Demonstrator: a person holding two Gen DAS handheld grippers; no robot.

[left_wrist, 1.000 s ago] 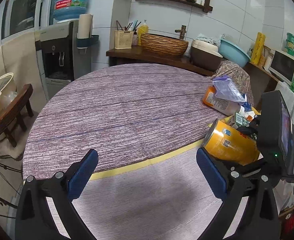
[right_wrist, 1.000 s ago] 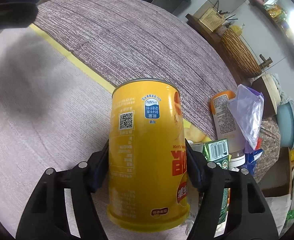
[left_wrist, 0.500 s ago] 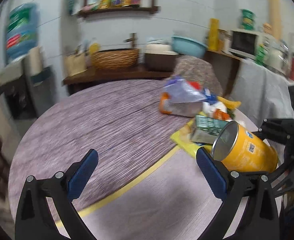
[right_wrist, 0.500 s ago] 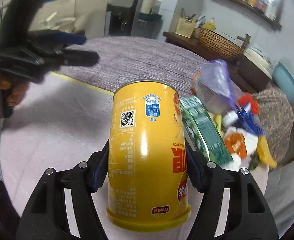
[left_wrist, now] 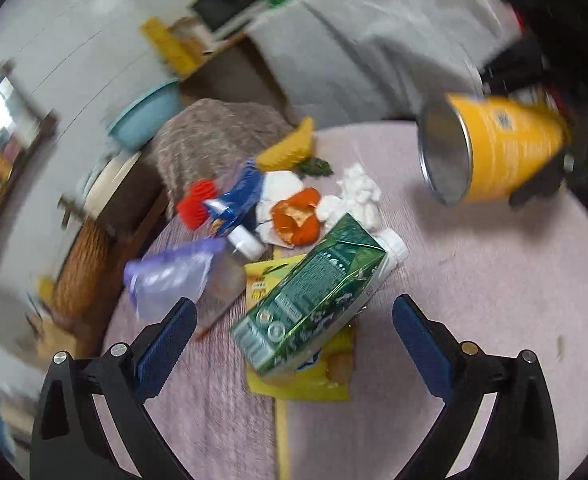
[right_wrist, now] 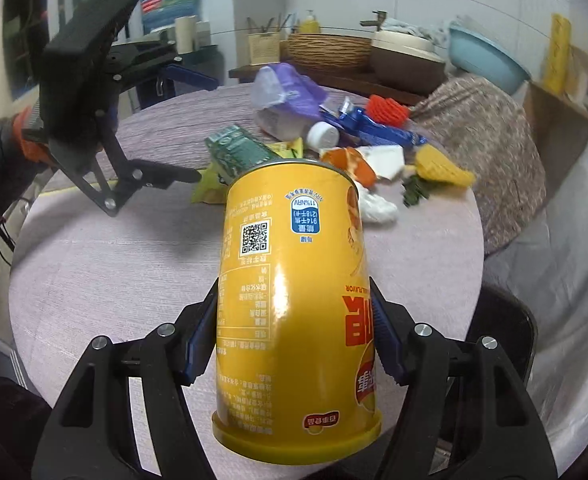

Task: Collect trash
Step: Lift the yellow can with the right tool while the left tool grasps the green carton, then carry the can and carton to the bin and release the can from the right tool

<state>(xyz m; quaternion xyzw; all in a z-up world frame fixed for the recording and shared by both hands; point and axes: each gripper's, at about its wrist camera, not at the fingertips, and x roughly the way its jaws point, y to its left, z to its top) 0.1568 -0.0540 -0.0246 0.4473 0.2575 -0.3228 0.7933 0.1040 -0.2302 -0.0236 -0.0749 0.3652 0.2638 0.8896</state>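
Note:
My right gripper [right_wrist: 294, 344] is shut on a yellow chip can [right_wrist: 294, 300] and holds it above the round table. The can also shows in the left wrist view [left_wrist: 493, 156], tilted, its metal bottom facing me. My left gripper [left_wrist: 294, 332] is open and empty, just above a green carton [left_wrist: 313, 296] that lies on a yellow wrapper [left_wrist: 305, 380]. Beyond it lie a purple bag [left_wrist: 166, 284] over a bottle, orange peel [left_wrist: 297, 220], white tissues [left_wrist: 357, 196], a blue wrapper [left_wrist: 238, 200] and red netting [left_wrist: 198, 204].
The table's cloth [right_wrist: 134, 280] ends near a covered stool [right_wrist: 493, 152] on the right. A counter [right_wrist: 333, 72] with a wicker basket [right_wrist: 329, 50] and a blue basin [right_wrist: 485, 60] stands behind. A water dispenser [right_wrist: 166, 0] stands at the back left.
My left gripper has swung right and down over the trash pile and now hovers at the green carton. My right gripper has drawn the can back from the pile, still holding it.

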